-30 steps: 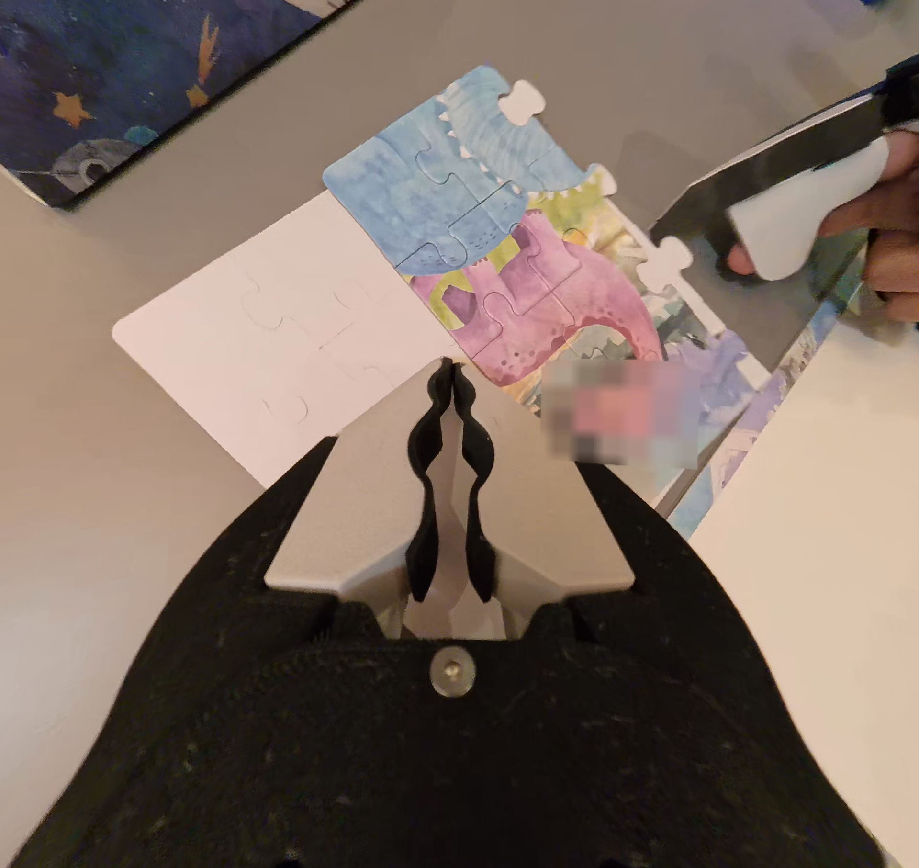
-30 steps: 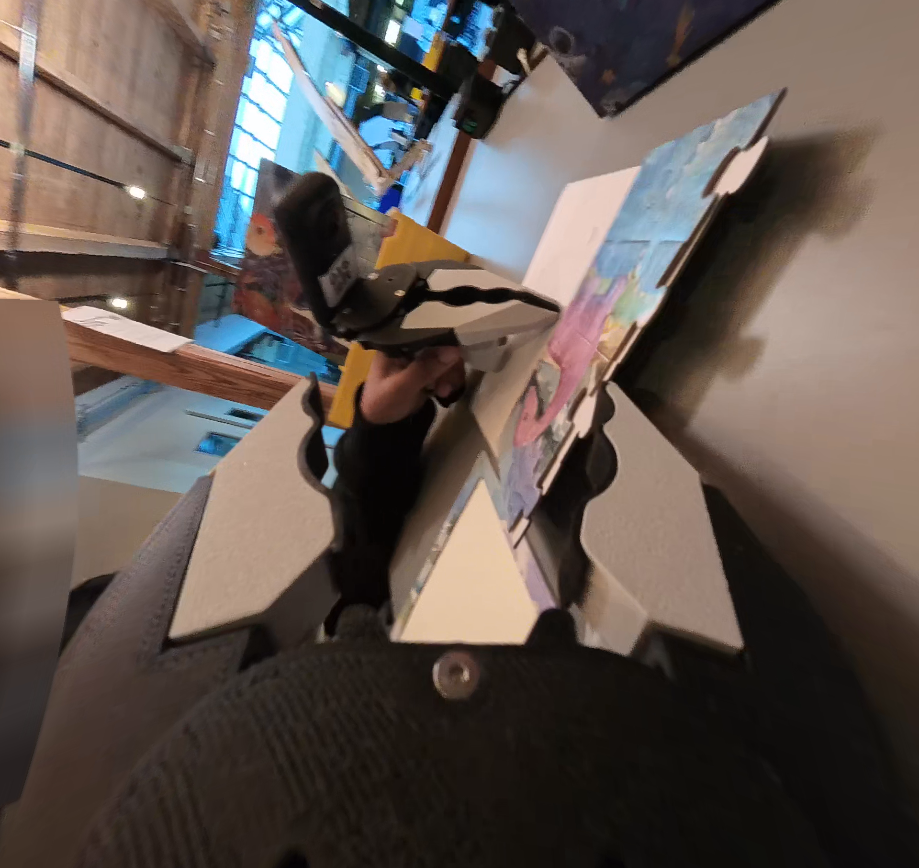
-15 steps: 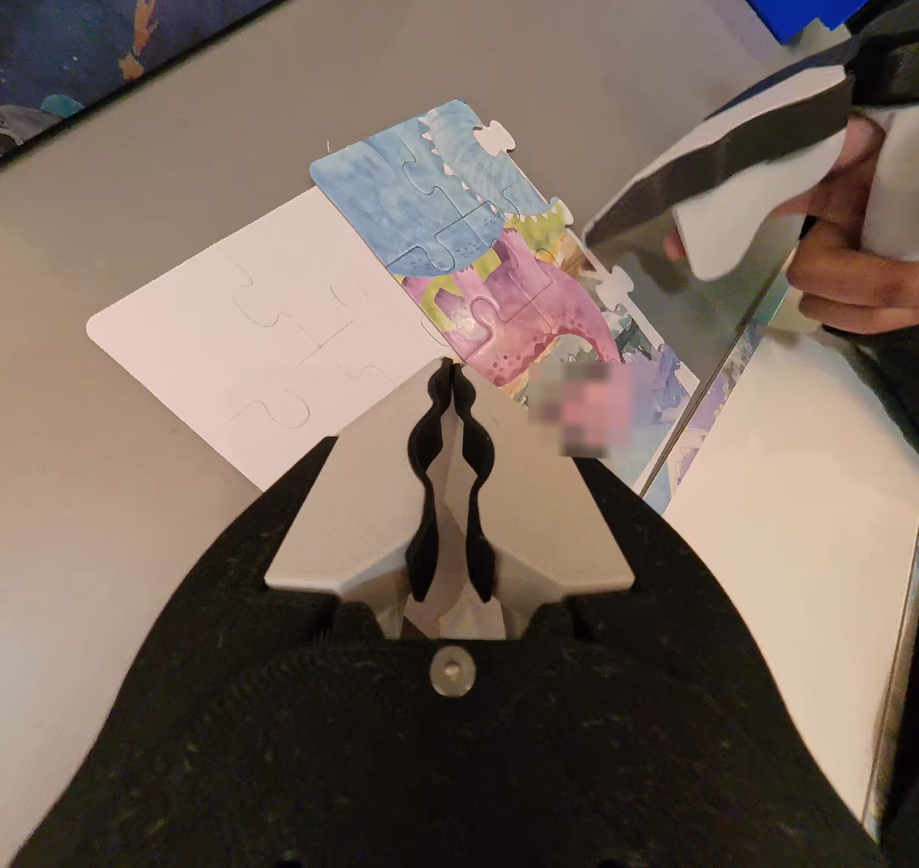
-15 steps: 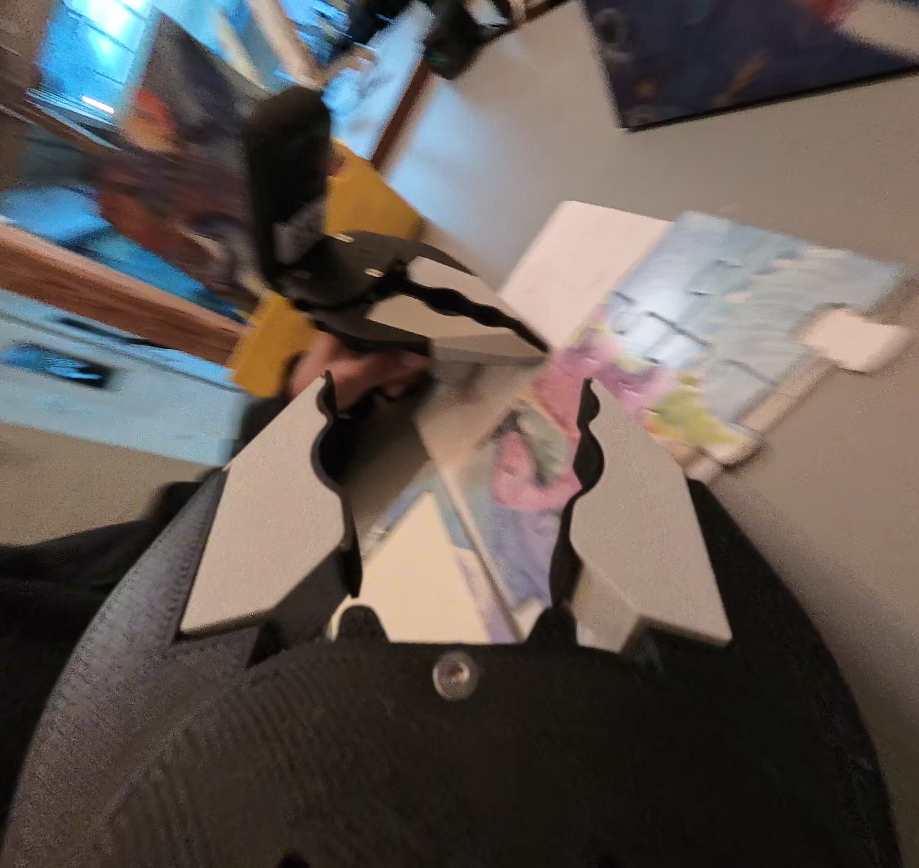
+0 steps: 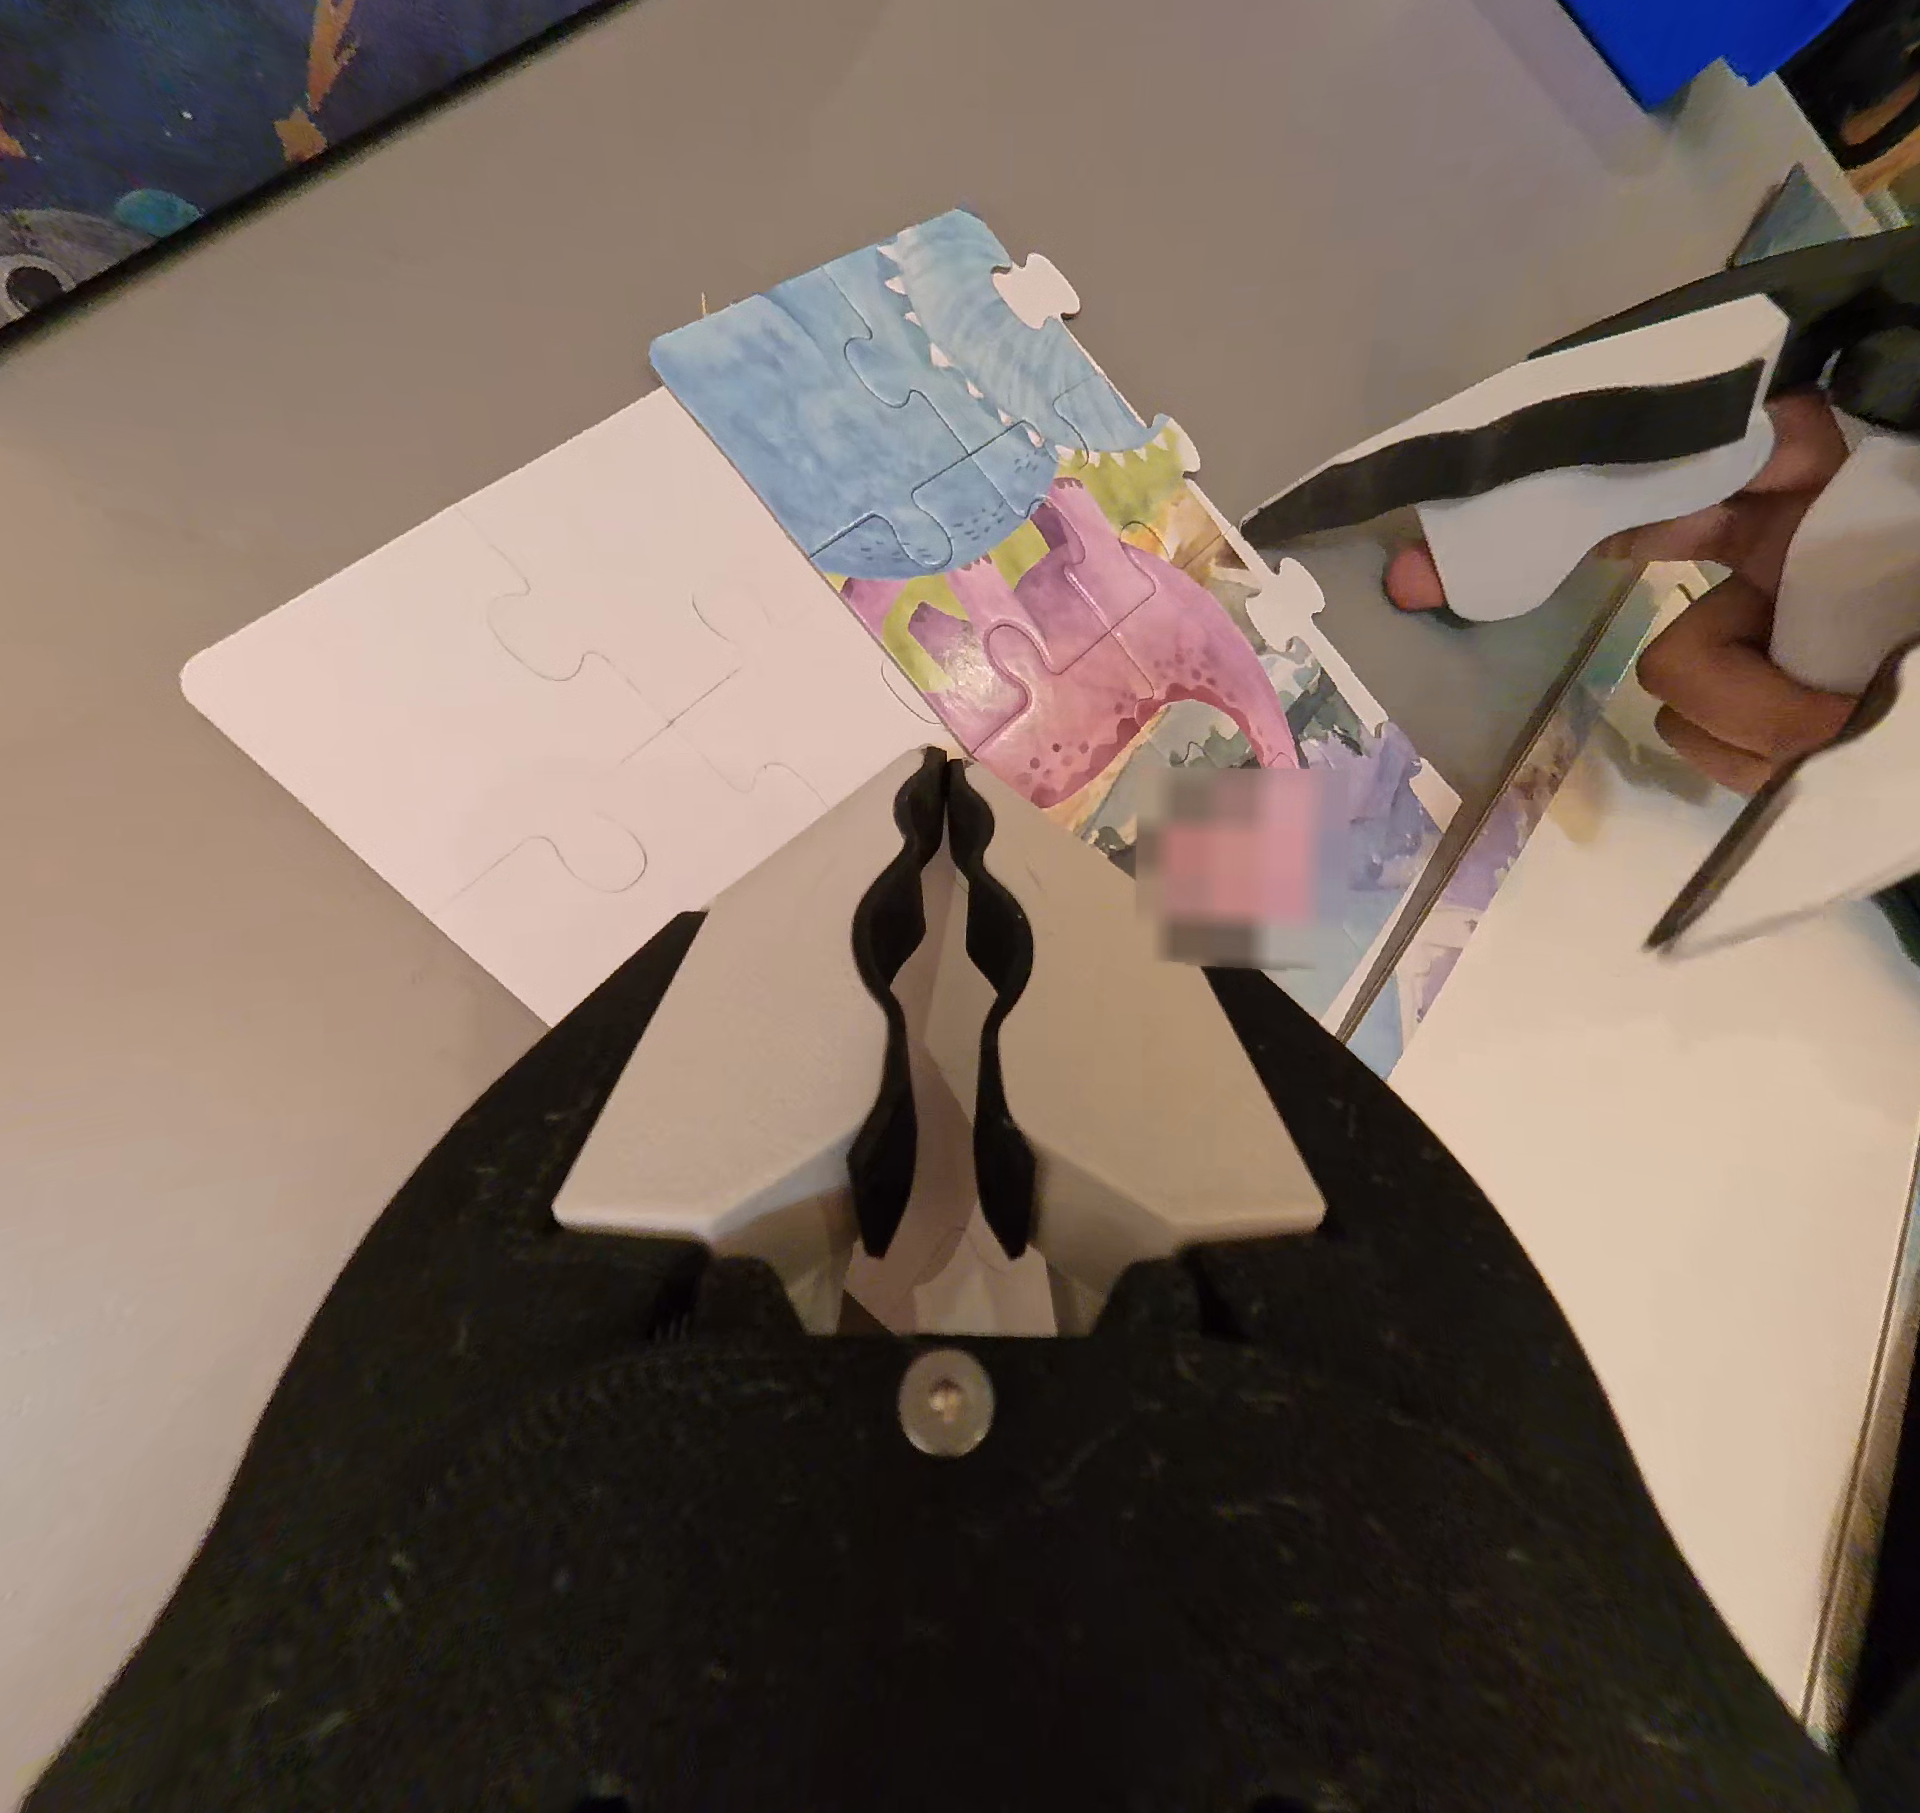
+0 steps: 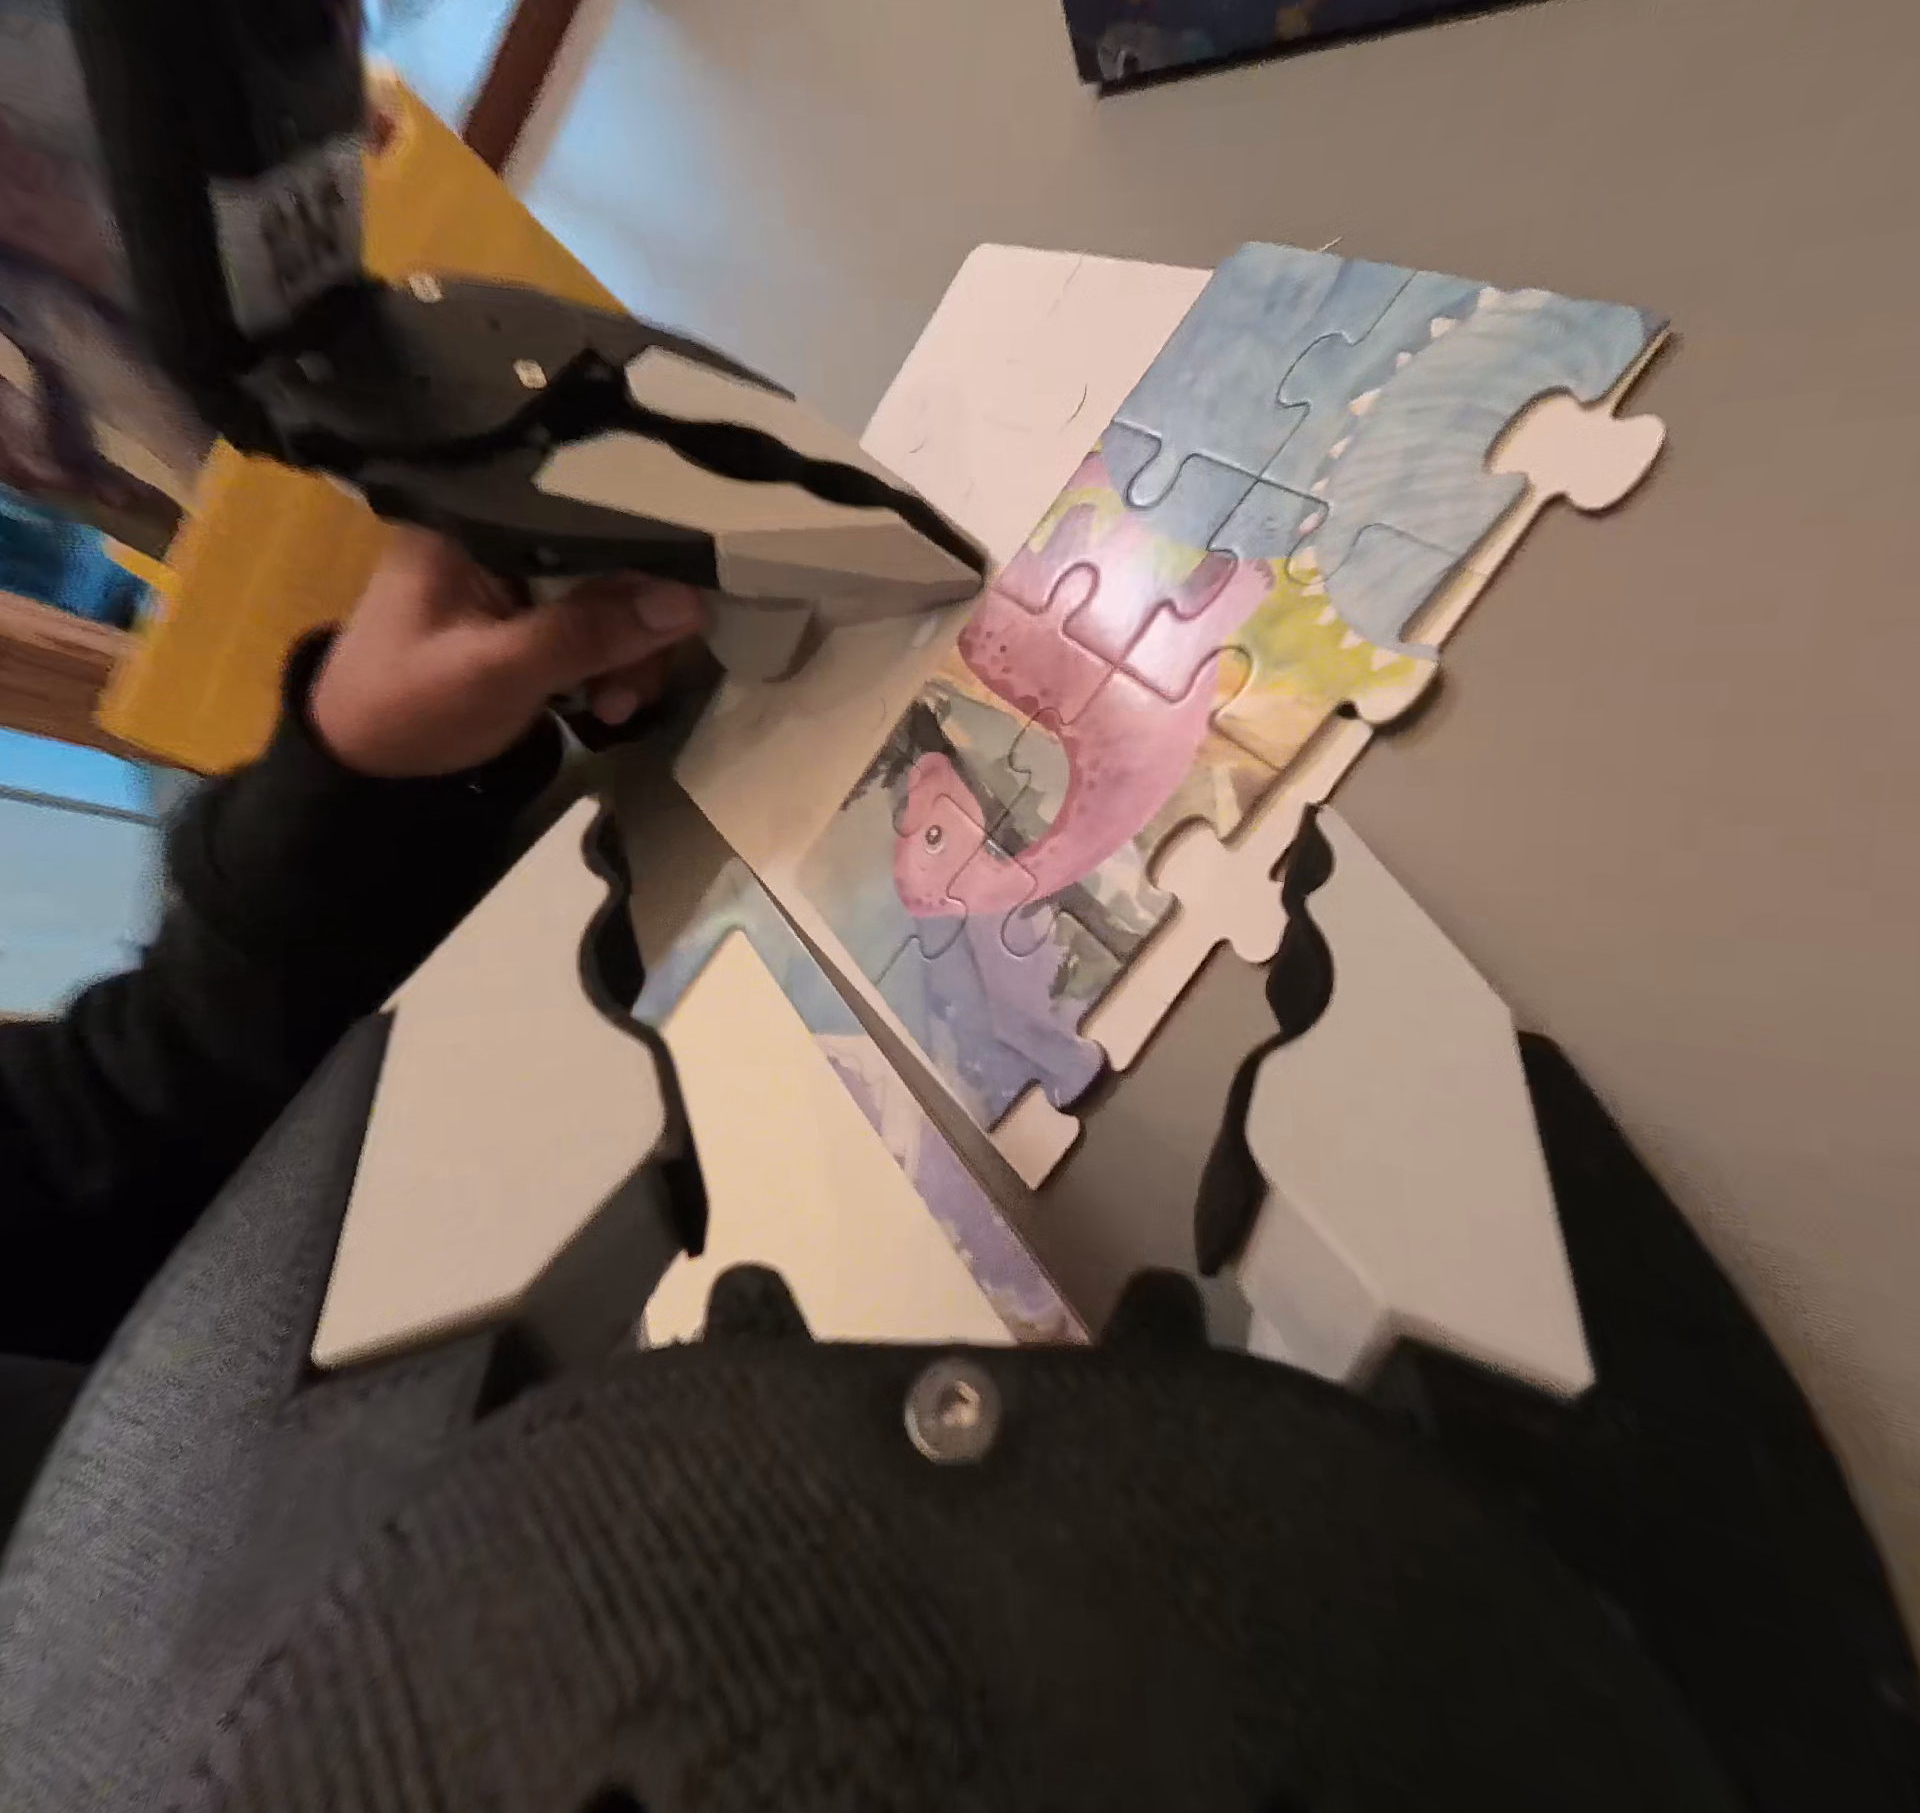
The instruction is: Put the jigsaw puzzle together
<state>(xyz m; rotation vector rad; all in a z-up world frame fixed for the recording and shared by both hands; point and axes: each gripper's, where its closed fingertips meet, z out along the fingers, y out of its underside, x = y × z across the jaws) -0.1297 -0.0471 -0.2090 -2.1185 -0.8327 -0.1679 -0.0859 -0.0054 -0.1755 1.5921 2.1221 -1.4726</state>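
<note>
The left gripper (image 5: 943,761) has its pale grey wedge fingers, lined with wavy black pads, pressed together at the tips with nothing pinched; the tips rest over the seam where blank white card meets the printed puzzle. The right gripper (image 6: 951,890) stands spread wide, its two fingers flanking the near edge of the puzzle without gripping it; in the left wrist view it shows at 3 o'clock (image 5: 1455,703), held by a hand (image 5: 1756,693).

The table (image 5: 1091,101) is smooth, matt grey. On it, at 12 o'clock from the left gripper, lies the jigsaw puzzle (image 5: 997,558), a flat glossy sheet of interlocked pieces in watercolour blue, purple and yellow-green, with rounded white tabs jutting from its outer edge. At 10 o'clock, touching its long side, is a white blank panel (image 5: 499,703), scored with faint jigsaw outlines and rounded at the corners. At 4 o'clock lies a white board (image 5: 1621,1192) with a printed border strip, its edge just beside the puzzle. At 11 o'clock, far off, a dark blue starry picture (image 5: 208,49) with a black edge sits on the table.
</note>
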